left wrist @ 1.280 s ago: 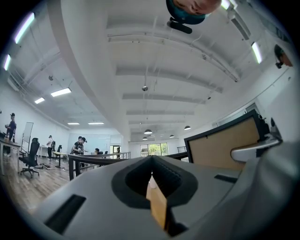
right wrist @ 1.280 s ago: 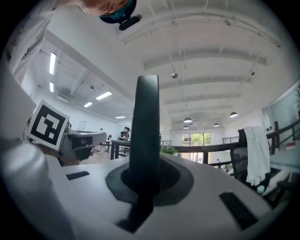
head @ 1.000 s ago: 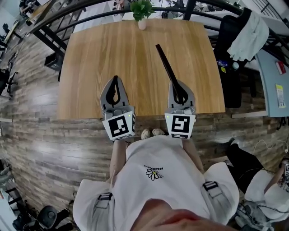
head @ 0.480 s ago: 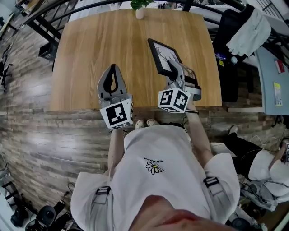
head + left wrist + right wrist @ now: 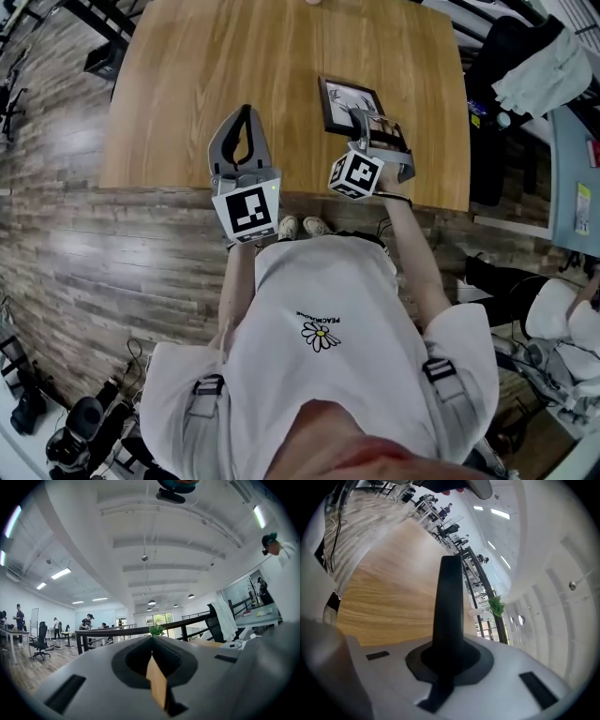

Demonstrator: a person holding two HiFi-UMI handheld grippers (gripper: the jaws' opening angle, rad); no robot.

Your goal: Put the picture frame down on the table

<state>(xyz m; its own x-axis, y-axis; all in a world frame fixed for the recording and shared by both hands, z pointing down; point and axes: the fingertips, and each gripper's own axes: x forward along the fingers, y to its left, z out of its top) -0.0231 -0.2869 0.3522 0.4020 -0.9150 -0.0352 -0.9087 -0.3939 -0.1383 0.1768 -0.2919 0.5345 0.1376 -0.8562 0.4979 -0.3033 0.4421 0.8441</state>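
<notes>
A black picture frame (image 5: 349, 101) with a grey print lies face up and nearly flat over the right part of the wooden table (image 5: 187, 84). I cannot tell whether it touches the wood. My right gripper (image 5: 361, 118) is rolled onto its side and shut on the frame's near edge. In the right gripper view the frame (image 5: 449, 597) is an edge-on black bar rising out of the shut right gripper (image 5: 447, 656), with the table (image 5: 384, 597) behind it. My left gripper (image 5: 246, 112) hovers at the table's near edge, shut and empty; its closed tips (image 5: 152, 638) point level across the room.
A small potted plant (image 5: 156, 630) stands at the table's far end, with a black railing (image 5: 108, 633) behind. A black chair draped with a white garment (image 5: 548, 70) stands right of the table. Wooden floor (image 5: 84, 244) lies on the near side. People stand far off in the office.
The right gripper rolled over and tipped the frame from upright and edge-on to face up, low over the table. The left gripper stayed roughly where it was.
</notes>
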